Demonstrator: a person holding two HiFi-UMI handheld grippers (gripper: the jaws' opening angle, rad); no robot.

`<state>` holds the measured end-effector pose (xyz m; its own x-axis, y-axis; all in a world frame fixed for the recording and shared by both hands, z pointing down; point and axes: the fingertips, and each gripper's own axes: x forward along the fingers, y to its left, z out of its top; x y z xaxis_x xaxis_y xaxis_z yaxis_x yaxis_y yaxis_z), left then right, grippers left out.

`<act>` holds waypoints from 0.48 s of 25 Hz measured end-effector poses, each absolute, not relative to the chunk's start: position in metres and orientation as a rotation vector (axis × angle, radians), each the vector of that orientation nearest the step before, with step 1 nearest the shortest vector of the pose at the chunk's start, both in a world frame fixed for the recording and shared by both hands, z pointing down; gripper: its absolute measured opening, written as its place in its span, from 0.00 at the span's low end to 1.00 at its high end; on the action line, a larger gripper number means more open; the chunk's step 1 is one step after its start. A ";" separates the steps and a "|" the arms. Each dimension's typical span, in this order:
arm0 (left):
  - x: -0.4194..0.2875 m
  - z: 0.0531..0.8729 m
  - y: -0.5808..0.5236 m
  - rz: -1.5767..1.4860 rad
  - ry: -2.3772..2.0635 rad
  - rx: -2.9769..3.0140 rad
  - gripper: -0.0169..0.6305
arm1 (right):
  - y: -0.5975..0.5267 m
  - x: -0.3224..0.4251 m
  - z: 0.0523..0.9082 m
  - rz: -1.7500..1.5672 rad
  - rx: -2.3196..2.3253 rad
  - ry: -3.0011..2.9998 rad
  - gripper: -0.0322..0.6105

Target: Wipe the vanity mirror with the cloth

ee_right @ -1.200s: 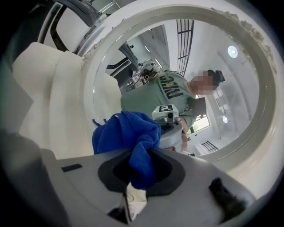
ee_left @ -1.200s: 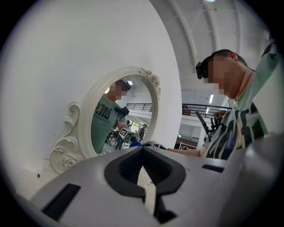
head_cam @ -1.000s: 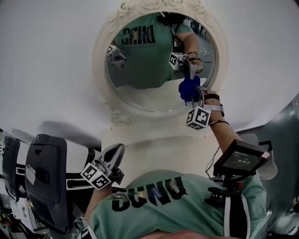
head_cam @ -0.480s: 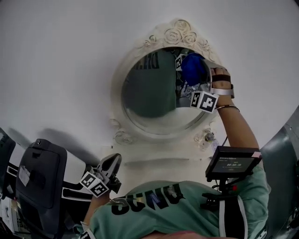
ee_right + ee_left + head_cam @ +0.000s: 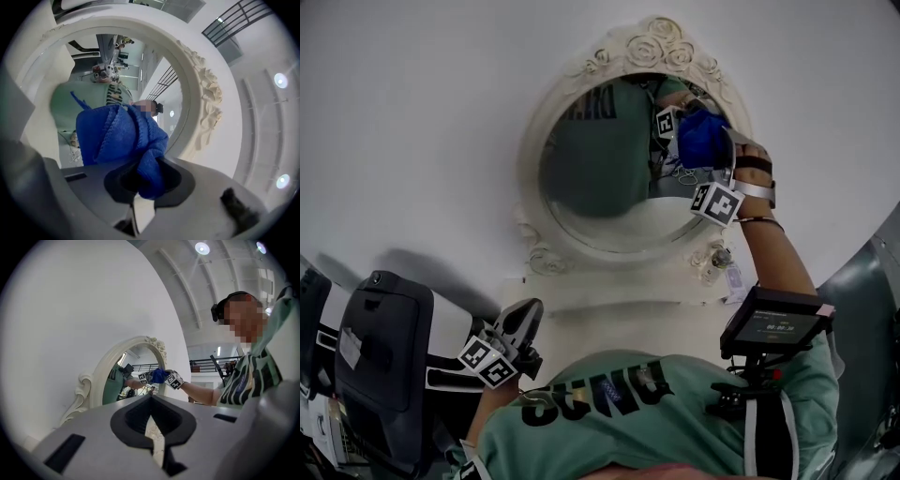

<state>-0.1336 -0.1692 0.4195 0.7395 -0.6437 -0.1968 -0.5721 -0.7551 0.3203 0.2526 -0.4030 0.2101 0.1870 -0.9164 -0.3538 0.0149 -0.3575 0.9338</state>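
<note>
Item: right gripper (image 5: 143, 190), hand-held, jaws pinched on a fold of the blue cloth (image 5: 117, 133), with the bulk of the cloth bunched ahead of the tips. Position: the cloth sits at the glass of the vanity mirror (image 5: 600, 187), at about 1 o'clock on the oval, close under the rose-carved crest of the white frame (image 5: 652, 47); actual contact with the glass cannot be confirmed. Item: left gripper (image 5: 517, 326), jaws pressed together on nothing, held low at about 7 o'clock from the mirror and well apart from it, apparently idle. Surroundings: pale vanity top (image 5: 609, 291) below the frame, white wall behind. Handling note, as a judgement: wiping appears under way at the upper right edge, and the glass toward 6 and 9 o'clock is probably yet to be covered. Keep the pinch firm so the fold does not slip. Present the bunched pad to the glass, never the hard jaw tips. Sweep in overlapping arcs along the inner rim, then across the centre. Use light, even pressure, since the mirror may rock. Steer clear of the carved relief, where the cloth could snag.
</note>
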 end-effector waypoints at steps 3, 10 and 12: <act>-0.131 0.422 -0.166 -0.422 -0.954 2.694 0.04 | -0.403 0.277 0.258 -1.195 1.524 -0.897 0.13; -0.122 0.435 -0.162 -0.370 -0.941 2.658 0.04 | -0.405 0.304 0.402 -0.908 1.393 -1.008 0.13; -0.121 0.443 -0.164 -0.354 -0.947 2.634 0.04 | -0.408 0.301 0.452 -0.829 1.329 -1.062 0.13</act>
